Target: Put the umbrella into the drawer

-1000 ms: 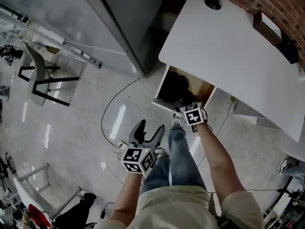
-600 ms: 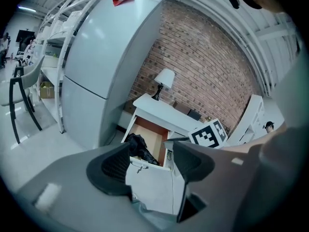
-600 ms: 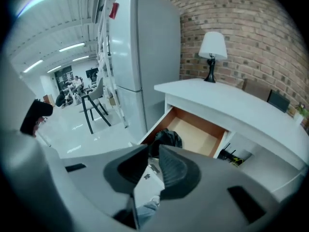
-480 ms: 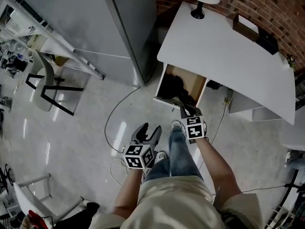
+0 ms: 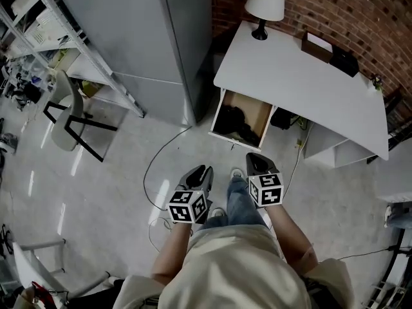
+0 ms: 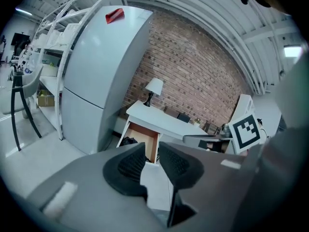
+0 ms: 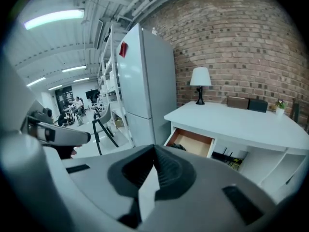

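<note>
Umbrella (image 5: 237, 122), a black, loosely bunched fabric bundle, lies inside the open wood-lined drawer (image 5: 252, 103), towards its near end. The drawer is pulled out from under the white curved counter (image 5: 302, 82) and sits just past 12 o'clock from the head view's centre. A white-shaded lamp on a black stem (image 5: 264, 5) stands at the counter's far corner, at about 11 o'clock from the drawer. A red brick wall (image 5: 367, 18) runs behind the counter.

Left tongs (image 6: 152, 154): the jaws have just been closing and now stand a narrow gap apart. Nothing lies between them, so they are released.

Right tongs (image 7: 154, 164): the ribbed pads meet along a single seam, clenched on nothing.

Both tongs are held above the pale glossy floor (image 5: 96, 179), well apart from the drawer at its 6 o'clock side, and point towards it. The left tongs lie at about 9 o'clock from the right.

A tall grey refrigerator (image 5: 161, 37) stands at 9 o'clock from the counter. A thin dark cable (image 5: 149, 166) loops over the floor between the refrigerator and the left tongs. A grey chair on black legs (image 5: 64, 105) stands at 9 o'clock from the head view's centre.
</note>
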The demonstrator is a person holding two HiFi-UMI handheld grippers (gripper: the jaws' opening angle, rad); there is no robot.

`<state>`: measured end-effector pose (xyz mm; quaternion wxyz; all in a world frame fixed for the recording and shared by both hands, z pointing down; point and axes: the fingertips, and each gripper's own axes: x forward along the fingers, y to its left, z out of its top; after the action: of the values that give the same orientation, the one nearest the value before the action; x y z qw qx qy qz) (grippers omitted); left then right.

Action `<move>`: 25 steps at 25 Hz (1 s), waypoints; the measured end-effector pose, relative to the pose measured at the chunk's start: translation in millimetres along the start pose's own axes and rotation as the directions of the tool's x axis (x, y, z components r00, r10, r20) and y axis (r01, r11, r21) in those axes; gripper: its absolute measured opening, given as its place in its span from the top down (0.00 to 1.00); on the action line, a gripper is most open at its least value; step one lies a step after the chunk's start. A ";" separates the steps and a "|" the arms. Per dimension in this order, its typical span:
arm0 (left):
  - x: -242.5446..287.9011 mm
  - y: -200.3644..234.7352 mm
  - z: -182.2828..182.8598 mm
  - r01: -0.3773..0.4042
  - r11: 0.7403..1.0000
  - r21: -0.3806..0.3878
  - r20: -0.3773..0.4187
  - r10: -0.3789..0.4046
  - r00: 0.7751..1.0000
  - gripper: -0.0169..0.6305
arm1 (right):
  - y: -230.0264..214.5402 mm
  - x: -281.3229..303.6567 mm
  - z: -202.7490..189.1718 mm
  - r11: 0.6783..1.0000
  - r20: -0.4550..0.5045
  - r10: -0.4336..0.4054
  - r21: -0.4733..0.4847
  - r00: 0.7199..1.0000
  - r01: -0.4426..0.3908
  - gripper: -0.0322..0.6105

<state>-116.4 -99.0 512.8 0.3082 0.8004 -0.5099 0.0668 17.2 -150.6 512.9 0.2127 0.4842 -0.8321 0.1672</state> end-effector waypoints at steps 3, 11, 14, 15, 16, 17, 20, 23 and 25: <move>-17.3 -7.7 4.5 -0.003 1.000 0.008 0.022 0.003 1.000 0.87 | 15.3 -27.7 12.8 0.999 0.043 0.013 -0.030 0.999 -0.012 0.95; -49.0 -34.6 5.1 -0.006 0.998 0.068 0.065 0.002 0.998 0.95 | 40.7 -81.1 25.8 0.998 0.134 0.049 -0.055 0.990 -0.042 0.95; -53.4 -42.3 2.9 0.003 0.996 0.094 0.072 -0.010 0.997 0.96 | 42.2 -90.2 23.3 0.998 0.155 0.050 -0.044 0.987 -0.044 0.95; -54.8 -44.3 1.2 0.006 0.995 0.099 0.072 -0.014 0.997 0.96 | 42.6 -92.6 21.5 0.998 0.159 0.050 -0.040 0.986 -0.044 0.95; -56.2 -45.8 -0.4 0.009 0.995 0.103 0.071 -0.016 0.997 0.96 | 43.0 -94.6 19.7 0.998 0.162 0.050 -0.038 0.986 -0.044 0.95; -57.6 -47.1 -1.4 0.010 0.994 0.106 0.072 -0.018 0.997 0.96 | 43.4 -96.5 18.3 0.998 0.164 0.049 -0.037 0.985 -0.044 0.95; -61.0 -50.5 -0.2 0.014 0.993 0.116 0.076 -0.023 0.997 0.96 | 44.8 -102.0 20.4 0.998 0.183 0.053 -0.033 0.982 -0.047 0.95; -63.1 -53.0 0.0 0.015 0.991 0.134 0.074 -0.025 0.997 0.96 | 46.5 -107.5 25.6 0.998 0.221 0.062 -0.026 0.973 -0.058 0.95; -63.7 -54.9 -0.5 0.017 0.989 0.144 0.074 -0.028 0.997 0.96 | 46.5 -110.4 27.1 0.998 0.235 0.061 -0.027 0.970 -0.056 0.95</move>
<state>-99.2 -33.4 463.0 0.2312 0.8281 -0.5060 0.0694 19.9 -60.5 429.5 0.1125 0.4738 -0.8669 0.1062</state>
